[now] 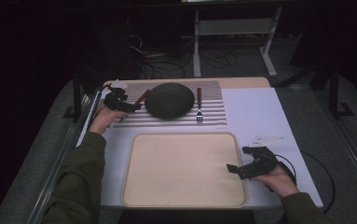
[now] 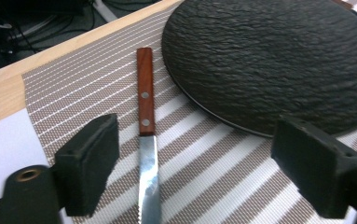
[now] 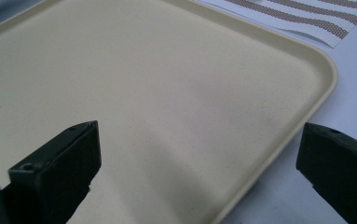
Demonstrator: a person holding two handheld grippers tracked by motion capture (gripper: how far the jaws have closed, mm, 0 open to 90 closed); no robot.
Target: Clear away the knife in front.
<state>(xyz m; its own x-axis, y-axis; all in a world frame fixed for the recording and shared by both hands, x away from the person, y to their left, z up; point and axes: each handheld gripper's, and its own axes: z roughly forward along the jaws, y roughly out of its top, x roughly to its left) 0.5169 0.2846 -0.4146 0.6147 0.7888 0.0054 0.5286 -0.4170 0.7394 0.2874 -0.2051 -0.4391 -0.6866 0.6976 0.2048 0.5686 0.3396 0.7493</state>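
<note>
The left gripper (image 1: 128, 106) hangs over the striped placemat (image 1: 213, 116) at the far side of the table, and its jaws stand apart with the knife (image 2: 147, 154) lying between them. In the left gripper view the pads do not touch it: the knife lies flat on the placemat, closer to the left pad, with its wooden handle pointing away and the serrated blade coming toward the camera. Just beside it, on its right in that view, is the rim of the dark slate plate (image 2: 278, 60).

The right gripper (image 1: 241, 169) waits at the right edge of the cream tray (image 1: 134, 186), its jaws spread wide with nothing between them. A fork (image 1: 199, 106) lies on the other side of the plate.

I think the risk here is in the grip itself. The knife is thin and flat on a woven mat, so if the jaws close a little too high they can pass over it or only tip it. Because the knife is not centred, one pad will probably reach it first and push it sideways toward the plate rim. If the pads close on the smooth blade instead of the handle, it can slip or swing down while being carried to the tray.
</note>
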